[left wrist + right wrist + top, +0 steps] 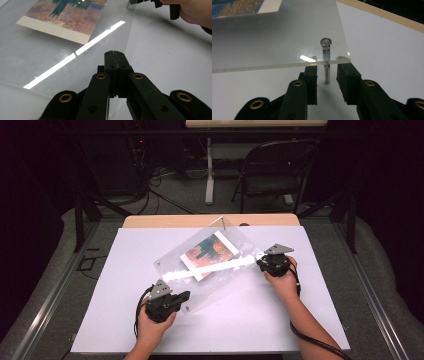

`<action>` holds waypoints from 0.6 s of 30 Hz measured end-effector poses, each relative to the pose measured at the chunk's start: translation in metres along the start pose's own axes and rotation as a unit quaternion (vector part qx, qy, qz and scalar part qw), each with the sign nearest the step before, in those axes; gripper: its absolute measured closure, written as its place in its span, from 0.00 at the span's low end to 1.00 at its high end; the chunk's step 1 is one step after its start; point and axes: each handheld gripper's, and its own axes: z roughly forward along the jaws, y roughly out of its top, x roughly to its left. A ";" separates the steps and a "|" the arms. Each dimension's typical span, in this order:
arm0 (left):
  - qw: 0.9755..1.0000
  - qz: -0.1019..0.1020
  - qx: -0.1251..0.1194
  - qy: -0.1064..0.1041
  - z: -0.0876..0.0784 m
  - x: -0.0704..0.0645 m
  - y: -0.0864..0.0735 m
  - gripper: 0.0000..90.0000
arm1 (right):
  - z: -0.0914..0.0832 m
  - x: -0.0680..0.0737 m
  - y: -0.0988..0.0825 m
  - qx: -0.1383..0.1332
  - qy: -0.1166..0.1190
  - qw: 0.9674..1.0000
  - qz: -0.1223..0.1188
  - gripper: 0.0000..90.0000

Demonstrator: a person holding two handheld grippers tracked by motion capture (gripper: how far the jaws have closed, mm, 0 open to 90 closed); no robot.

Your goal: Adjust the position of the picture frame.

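A clear panel lies slantwise on the middle of the table, with a print under it. The left gripper is at its near left corner; the right gripper (jaws either side of a metal pin) is at its right corner.

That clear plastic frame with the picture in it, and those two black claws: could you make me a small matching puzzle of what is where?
Things:
1. left gripper
2. right gripper
3. metal post
4. picture

States:
A. sandwiched flat in the clear panel
B. jaws apart, one either side of the post
C. jaws shut at the panel's near edge
D. upright, passing through the panel's corner

Pairs: 1-C, 2-B, 3-D, 4-A
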 end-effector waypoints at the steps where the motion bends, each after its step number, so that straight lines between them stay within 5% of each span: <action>1: 1.000 0.000 0.000 0.000 0.000 0.000 0.000 1.00 | 0.000 0.000 0.000 0.000 0.000 1.000 0.000 0.78; 10: 1.000 -0.001 0.005 -0.005 0.002 -0.008 -0.005 1.00 | 0.019 0.001 0.001 0.016 0.002 1.000 -0.021 0.89; 18: 1.000 -0.010 0.010 -0.027 0.007 -0.014 -0.005 1.00 | 0.016 0.003 0.003 0.018 -0.009 0.999 -0.037 0.95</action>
